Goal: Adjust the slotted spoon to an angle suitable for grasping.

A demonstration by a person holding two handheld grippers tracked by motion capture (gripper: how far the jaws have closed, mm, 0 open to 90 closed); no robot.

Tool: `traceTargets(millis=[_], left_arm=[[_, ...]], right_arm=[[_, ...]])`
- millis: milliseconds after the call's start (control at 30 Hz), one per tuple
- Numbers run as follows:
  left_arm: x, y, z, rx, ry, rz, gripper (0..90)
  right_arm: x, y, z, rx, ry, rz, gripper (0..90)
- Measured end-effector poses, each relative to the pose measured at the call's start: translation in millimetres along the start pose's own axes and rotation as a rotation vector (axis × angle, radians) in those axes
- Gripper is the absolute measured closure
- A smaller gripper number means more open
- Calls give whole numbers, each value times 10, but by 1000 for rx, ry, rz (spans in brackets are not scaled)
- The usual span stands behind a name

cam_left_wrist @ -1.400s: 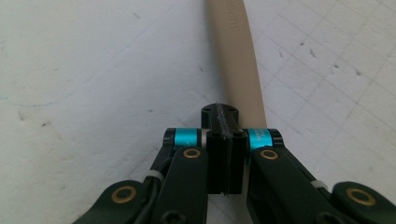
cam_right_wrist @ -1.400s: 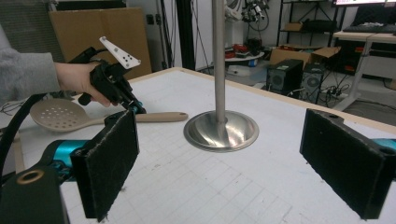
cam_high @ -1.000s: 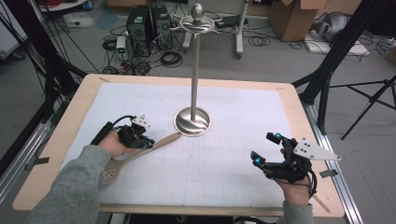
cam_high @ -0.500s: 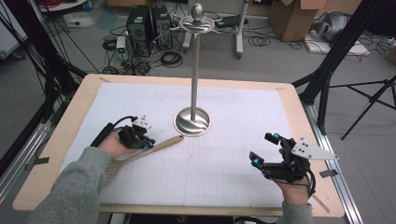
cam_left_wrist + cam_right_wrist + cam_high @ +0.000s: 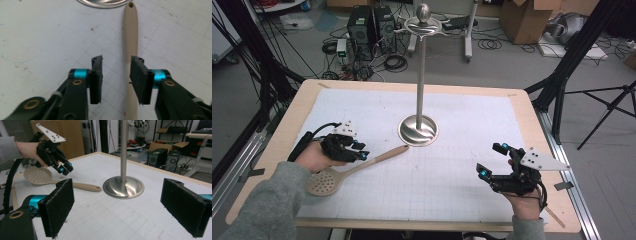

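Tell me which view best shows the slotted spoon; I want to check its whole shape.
The high view: the slotted spoon lies whole on the table, bowl to handle tip. The right gripper view shows it smaller, partly behind a jaw; the left gripper view shows just its handle.

Grey sleeve [image 5: 259, 207]; black hand-held grippers w/ cyan bits, brass screws.

Your left gripper [image 5: 358, 152] hovers near the table's left edge, its jaws having just been opening and now parted, gripping nothing. Your right gripper [image 5: 492, 161] sits near the right edge, jaws spread wide.
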State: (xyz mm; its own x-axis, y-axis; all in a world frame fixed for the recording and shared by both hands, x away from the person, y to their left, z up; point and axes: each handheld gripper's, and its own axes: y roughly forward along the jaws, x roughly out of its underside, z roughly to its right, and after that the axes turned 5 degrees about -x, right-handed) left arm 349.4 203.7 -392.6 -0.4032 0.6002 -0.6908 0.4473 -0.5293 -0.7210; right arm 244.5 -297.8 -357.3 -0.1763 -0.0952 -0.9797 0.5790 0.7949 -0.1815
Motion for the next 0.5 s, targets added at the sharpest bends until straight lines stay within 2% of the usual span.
traceTargets(millis=[33,67,100,133,200,233,267,300,367,500], left_arm=[[0,0,0,0,0,0,512],[11,-20,7,-20,12,-8,512],[19,-41,10,-41,27,-6,459],[25,-57,10,-48,29,-1,397],[43,-105,7,-49,17,2,336],[52,-129,5,-56,29,4,336],[64,-151,13,-64,43,8,273],[72,-171,23,-69,48,12,273],[91,-205,36,-60,51,21,216],[134,-225,63,-40,56,20,208]], right_arm=[[0,0,0,0,0,0,107],[0,5,4,-4,-4,1,107],[2,9,6,-3,-2,0,107],[4,16,11,-4,1,-1,107],[11,25,16,-6,0,-3,107],[11,25,16,-6,0,-3,107],[15,33,15,-9,2,-7,107],[15,33,15,-9,2,-7,107],[14,35,12,-10,4,-8,107],[12,38,9,-9,5,-7,107]])
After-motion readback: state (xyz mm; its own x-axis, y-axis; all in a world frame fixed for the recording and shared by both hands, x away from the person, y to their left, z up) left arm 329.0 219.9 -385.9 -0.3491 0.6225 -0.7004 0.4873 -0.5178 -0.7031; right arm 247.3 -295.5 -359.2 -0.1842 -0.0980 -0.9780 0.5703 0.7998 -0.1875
